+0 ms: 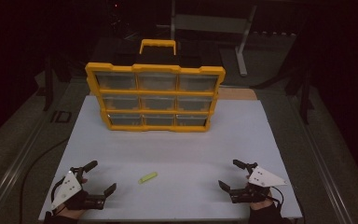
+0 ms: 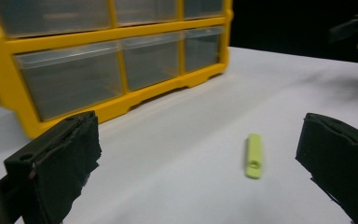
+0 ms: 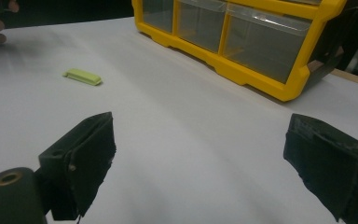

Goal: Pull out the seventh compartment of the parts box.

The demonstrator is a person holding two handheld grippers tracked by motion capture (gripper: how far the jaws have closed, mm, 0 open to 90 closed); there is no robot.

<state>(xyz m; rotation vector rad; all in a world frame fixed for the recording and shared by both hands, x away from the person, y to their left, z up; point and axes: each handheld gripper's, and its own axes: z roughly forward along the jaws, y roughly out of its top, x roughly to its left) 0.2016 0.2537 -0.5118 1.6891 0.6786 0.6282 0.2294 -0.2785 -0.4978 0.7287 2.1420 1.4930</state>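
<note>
So in the high view the little green piece [image 1: 148, 177] is lying flat on the white counter [image 1: 168, 144], low in the frame and a bit left of centre, long axis running up to the right. The left hand-held gripper [image 1: 101, 176] sits at the lower left with its jaws spread wide and nothing in them, and the piece is just to its right, near but not touching. The right hand-held gripper [image 1: 228, 174] is at the lower right, also wide and empty, and well apart from the piece, so I'd say the left one is the obvious pick for the grab. The yellow drawer box [image 1: 154, 95] stands further up, mid-frame, well clear of everything. Left gripper view: the piece [image 2: 254, 155] sits ahead between the two black jaws, closer to the right-hand one, its length pointing pretty much away from the camera, so the jaws would close across its narrow width. Box [image 2: 107, 60] fills the upper left. Right gripper view: the piece [image 3: 83, 76] is way off in the upper left, outside the jaw gap, lying crosswise, with the box [image 3: 242, 42] along the upper right.
</note>
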